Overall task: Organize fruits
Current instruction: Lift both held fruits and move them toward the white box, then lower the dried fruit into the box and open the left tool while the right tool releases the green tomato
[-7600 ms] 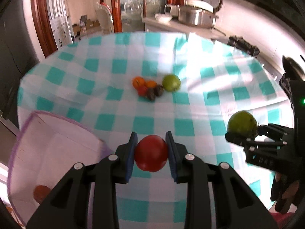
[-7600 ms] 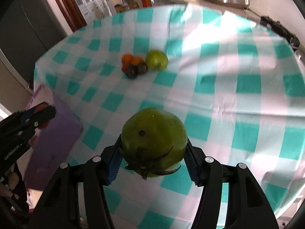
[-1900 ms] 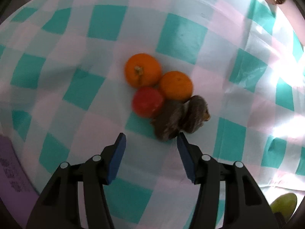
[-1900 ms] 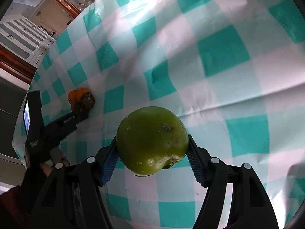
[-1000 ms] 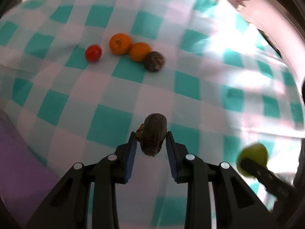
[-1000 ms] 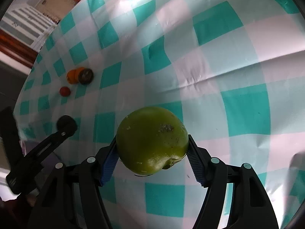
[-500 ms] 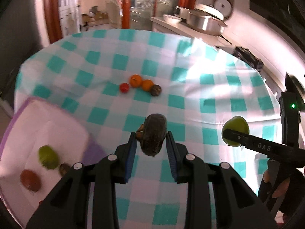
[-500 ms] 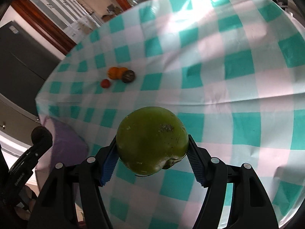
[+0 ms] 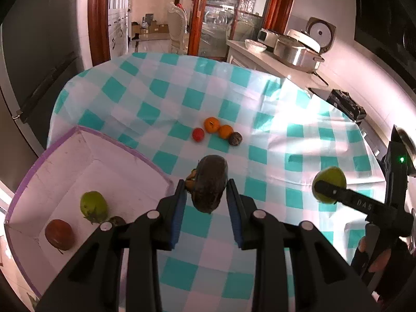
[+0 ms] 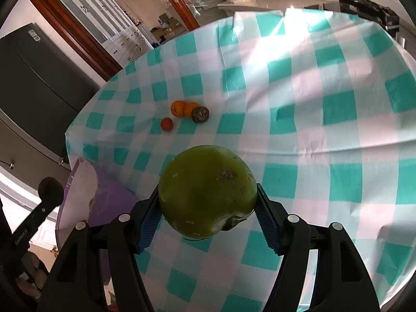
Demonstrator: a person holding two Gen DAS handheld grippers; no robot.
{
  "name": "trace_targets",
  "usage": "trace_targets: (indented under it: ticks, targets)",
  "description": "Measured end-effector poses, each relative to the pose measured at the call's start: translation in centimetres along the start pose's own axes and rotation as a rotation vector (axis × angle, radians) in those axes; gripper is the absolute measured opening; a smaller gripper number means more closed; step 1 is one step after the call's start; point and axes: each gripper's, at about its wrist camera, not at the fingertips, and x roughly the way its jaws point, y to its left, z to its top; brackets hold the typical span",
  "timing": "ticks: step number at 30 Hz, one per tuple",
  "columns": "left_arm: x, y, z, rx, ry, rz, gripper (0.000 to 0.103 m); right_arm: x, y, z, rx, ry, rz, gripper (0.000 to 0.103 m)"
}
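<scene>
Left-wrist view first: the left gripper [image 9: 206, 197] is clamped narrow on a dark brown fruit [image 9: 211, 183] held over the checked tablecloth [image 9: 273, 119], and the purple-rimmed box [image 9: 85, 135] it likely goes into lies just to its lower left, already holding a green and a red fruit. Right-wrist view: the right gripper [image 10: 206, 208] grips a big green fruit [image 10: 206, 191] at mid width, with the box [image 10: 78, 182] further off to its left, so the left hand is nearer.
</scene>
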Motion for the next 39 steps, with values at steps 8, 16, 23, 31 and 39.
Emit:
trace_targets:
  ticks: [8,16,23,31,39]
  targets:
    - [-2.2,8.3,0.9,-0.07,-0.057,0.057,0.032,1.5,8.7,1.8,-0.093,-0.026,0.027,0.066]
    - [-3.4,19.5,-1.0,-0.175,-0.023,0.158,0.032,5.7,21.4,0.6,-0.251,0.031,0.126,0.066]
    - [-2.1,26.2,-3.9,-0.22,0.088,0.174,0.032,10.9,29.5,-2.2,-0.39,0.155,0.142,0.066]
    - [1.8,23.1,-5.6,0.117,0.274,0.044,0.032,18.0,33.8,-2.3,-0.408,0.302,0.09,0.066]
    - [4.2,19.7,-9.4,0.401,0.452,-0.092,0.032,24.3,38.6,-4.6,-0.61,0.492,0.07,0.066]
